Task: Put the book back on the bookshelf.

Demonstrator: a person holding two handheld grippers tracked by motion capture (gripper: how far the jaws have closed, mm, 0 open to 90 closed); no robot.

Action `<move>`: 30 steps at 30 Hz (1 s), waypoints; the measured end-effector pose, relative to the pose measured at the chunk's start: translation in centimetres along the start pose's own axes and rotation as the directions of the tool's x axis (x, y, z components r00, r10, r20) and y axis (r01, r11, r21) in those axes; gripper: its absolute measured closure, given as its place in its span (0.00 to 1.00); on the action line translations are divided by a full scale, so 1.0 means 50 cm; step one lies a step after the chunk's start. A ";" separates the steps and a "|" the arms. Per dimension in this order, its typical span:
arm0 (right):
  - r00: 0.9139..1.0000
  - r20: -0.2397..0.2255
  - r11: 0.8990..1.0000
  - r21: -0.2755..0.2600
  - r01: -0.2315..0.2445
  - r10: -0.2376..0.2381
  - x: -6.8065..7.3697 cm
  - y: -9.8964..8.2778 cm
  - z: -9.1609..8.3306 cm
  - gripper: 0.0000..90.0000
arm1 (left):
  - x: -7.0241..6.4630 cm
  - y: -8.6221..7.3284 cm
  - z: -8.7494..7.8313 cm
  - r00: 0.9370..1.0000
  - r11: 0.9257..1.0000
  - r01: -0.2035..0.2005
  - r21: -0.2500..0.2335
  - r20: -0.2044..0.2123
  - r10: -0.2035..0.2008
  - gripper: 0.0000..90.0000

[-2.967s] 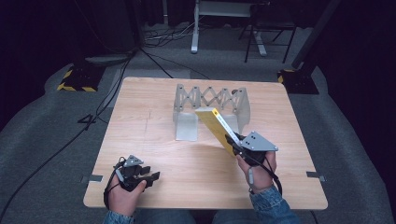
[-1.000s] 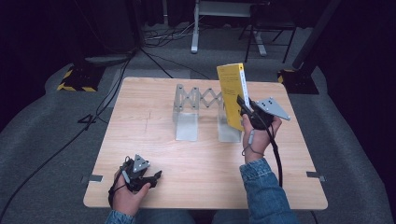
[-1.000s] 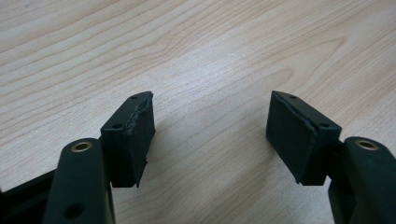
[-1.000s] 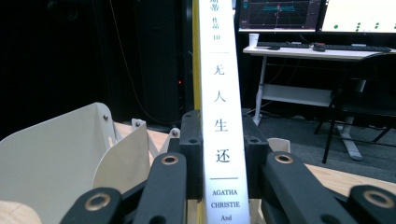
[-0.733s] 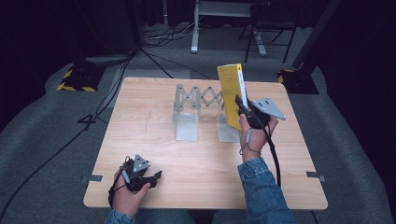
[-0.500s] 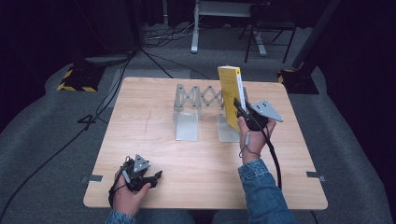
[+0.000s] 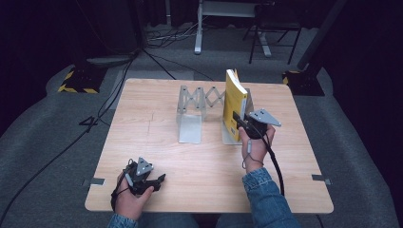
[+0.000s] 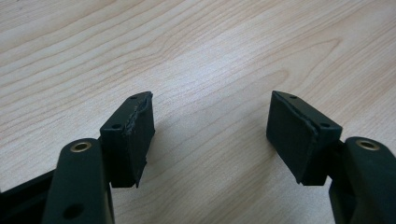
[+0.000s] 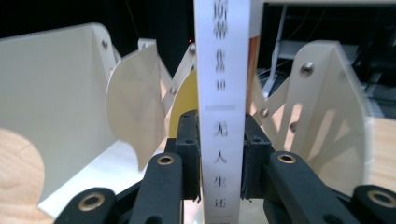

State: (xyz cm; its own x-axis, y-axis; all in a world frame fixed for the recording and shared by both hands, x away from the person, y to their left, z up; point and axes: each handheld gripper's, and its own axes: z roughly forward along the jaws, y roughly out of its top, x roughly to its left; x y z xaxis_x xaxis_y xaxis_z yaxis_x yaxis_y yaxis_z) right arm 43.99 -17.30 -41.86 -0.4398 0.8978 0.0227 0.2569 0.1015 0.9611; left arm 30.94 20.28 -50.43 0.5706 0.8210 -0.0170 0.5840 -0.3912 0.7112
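Note:
A yellow book [image 7: 235, 100] with a white spine [image 9: 222, 93] stands upright at the right end of a white folding book rack [image 7: 191, 114], between the rack's plates [image 9: 60, 102]. My right gripper [image 7: 239, 118] is shut on the book's spine, and its pads [image 9: 189, 149] press on both covers. Near the table's front left edge my left gripper [image 7: 159, 179] rests in the person's hand. Its jaws stand open over bare wood [image 8: 210, 79] with nothing between them.
The rack's scissor links [image 7: 209, 97] span the back middle of the wooden table [image 7: 157, 142]. A cable [image 7: 275, 161] trails from the right gripper over the person's denim sleeve [image 7: 266, 199]. Dark floor with cables and stands surrounds the table.
The right gripper has lowered the upright book down into the rack's right end. The left gripper has stayed where it was.

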 end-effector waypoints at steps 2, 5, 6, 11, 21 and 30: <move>1.000 -0.013 1.000 0.027 0.006 -0.006 0.004 -0.009 0.007 0.82 | -0.001 0.000 0.001 1.000 1.000 0.004 -0.002 0.001 -0.004 0.36; 1.000 -0.020 0.999 0.043 0.013 -0.012 0.008 -0.018 0.012 0.82 | -0.001 0.001 0.002 1.000 1.000 0.000 -0.001 0.000 0.000 0.36; 1.000 -0.018 0.999 0.043 0.013 -0.012 0.010 -0.018 0.012 0.82 | -0.001 0.002 0.002 1.000 1.000 -0.002 0.000 0.000 0.002 0.36; 1.000 -0.021 0.998 0.052 0.025 -0.024 0.010 -0.018 0.015 0.82 | -0.002 0.002 0.003 1.000 1.000 -0.004 -0.001 0.001 0.004 0.36; 0.999 -0.011 0.996 0.081 0.037 -0.036 0.014 -0.036 0.030 0.82 | -0.003 0.004 0.005 1.000 1.000 0.000 0.000 0.003 0.000 0.34; 0.999 -0.010 0.995 0.093 0.041 -0.040 0.012 -0.037 0.022 0.76 | -0.002 0.007 0.009 1.000 1.000 -0.004 0.001 0.006 0.004 0.32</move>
State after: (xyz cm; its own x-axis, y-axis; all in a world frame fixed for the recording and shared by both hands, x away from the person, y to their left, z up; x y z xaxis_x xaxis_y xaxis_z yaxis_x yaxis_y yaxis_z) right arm 44.22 -16.49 -43.91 -0.4586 0.8886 -0.0128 0.3179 0.1775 0.9314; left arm 31.33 19.86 -50.47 0.5765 0.8169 -0.0180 0.5822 -0.3952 0.7105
